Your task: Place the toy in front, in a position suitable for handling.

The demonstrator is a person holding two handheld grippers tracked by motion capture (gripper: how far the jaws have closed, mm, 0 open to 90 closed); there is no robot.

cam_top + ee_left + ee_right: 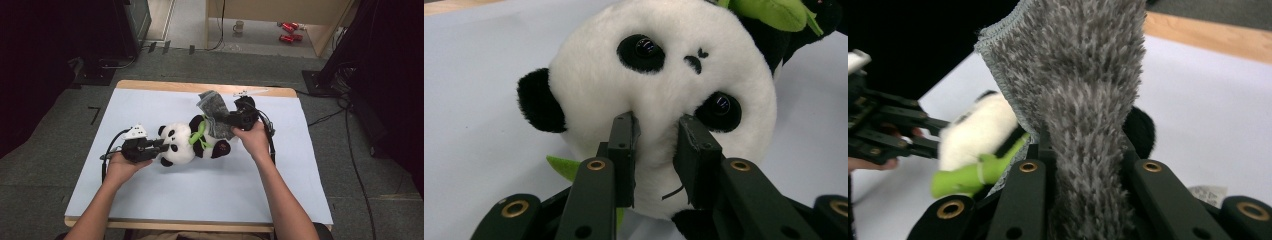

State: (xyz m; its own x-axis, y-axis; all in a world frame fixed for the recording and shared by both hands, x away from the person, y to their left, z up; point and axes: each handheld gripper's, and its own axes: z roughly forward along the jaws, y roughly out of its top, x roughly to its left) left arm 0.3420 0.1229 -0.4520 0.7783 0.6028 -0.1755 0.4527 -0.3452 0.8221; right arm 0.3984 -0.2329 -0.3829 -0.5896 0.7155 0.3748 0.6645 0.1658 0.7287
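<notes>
A black-and-white panda plush with a green scarf lies on its side in the middle of the pale mat. My left gripper comes in from the left. In the left gripper view its jaws pinch the white fur of the panda's head, so the left gripper is shut on it. My right gripper is at the panda's far side, shut on a grey fuzzy cloth. In the right gripper view the cloth stands up between the jaws of that gripper and hides much of the panda.
The table's wooden far edge lies just behind the cloth. On the floor beyond stand a mug and red objects. Black equipment and cables flank the table. A white label lies on the mat by the right gripper.
</notes>
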